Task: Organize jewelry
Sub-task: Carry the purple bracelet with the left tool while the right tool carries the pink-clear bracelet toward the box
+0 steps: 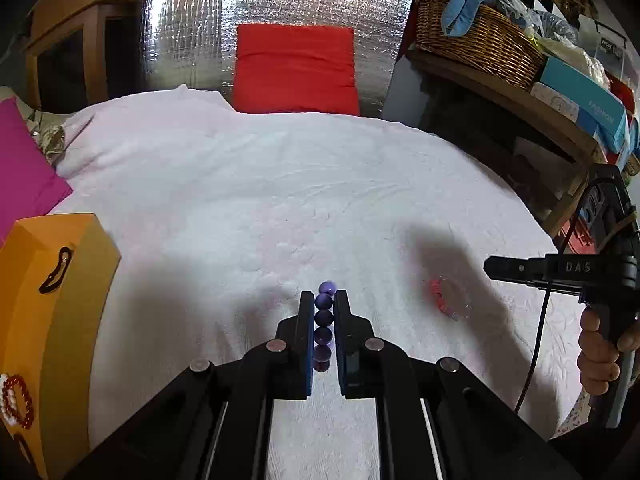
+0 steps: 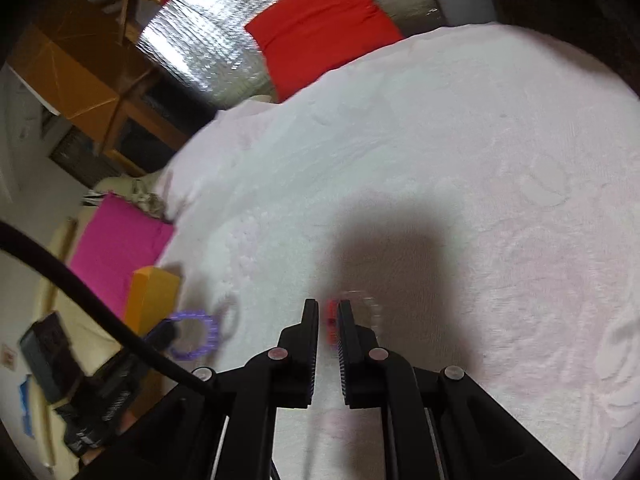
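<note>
With my left gripper point(image 1: 324, 300) clamped on the purple bead bracelet point(image 1: 324, 320) above the white bedspread point(image 1: 280, 184), I treat it as light, floppy and slippery, so I pinch across several beads. My right gripper point(image 2: 328, 312) looks nearly closed around the red-and-clear bracelet point(image 2: 331, 320), though blur hides contact; the orange box point(image 1: 60, 300) sits left.
</note>
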The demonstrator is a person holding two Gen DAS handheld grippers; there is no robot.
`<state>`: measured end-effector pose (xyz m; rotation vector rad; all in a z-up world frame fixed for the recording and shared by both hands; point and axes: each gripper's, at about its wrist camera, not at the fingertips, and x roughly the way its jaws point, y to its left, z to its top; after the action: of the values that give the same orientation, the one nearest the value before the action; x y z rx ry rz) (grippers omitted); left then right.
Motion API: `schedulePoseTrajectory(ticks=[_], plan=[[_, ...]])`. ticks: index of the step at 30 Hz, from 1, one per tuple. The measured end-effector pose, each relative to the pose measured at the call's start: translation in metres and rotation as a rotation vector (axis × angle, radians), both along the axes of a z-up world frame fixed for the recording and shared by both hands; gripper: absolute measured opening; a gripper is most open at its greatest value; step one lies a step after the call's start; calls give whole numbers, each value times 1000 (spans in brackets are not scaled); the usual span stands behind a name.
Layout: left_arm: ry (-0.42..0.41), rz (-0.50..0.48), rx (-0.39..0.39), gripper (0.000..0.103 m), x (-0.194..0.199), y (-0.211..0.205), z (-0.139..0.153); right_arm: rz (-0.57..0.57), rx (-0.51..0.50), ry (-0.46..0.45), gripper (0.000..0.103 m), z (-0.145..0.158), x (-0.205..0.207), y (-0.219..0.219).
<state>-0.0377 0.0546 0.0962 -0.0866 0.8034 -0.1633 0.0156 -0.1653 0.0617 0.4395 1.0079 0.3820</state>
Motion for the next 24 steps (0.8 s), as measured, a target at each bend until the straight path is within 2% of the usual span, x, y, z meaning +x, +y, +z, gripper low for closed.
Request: schedulePoseTrajectory(ticks=[3, 8, 11, 16, 19, 21, 24], plan=[[14, -5, 8, 9, 0, -3, -5, -16, -66, 32, 14, -4, 1, 6], [20, -12, 36, 10, 1, -9, -9, -12, -287, 16, 20, -9, 4, 28], [10, -7, 57, 10, 0, -11, -7, 10, -328, 29, 25, -14, 8, 40], [6, 8, 80, 10, 0, -11, -6, 36, -393, 21, 25, -25, 11, 56], [-4, 17, 99, 10, -1, -10, -5, 52, -478, -24, 20, -30, 10, 67], [-9, 21, 105, 10, -1, -10, -3, 57, -514, -50, 10, -30, 8, 72], [-17, 22, 120, 10, -3, -10, -2, 46, -509, -60, 9, -28, 8, 71]])
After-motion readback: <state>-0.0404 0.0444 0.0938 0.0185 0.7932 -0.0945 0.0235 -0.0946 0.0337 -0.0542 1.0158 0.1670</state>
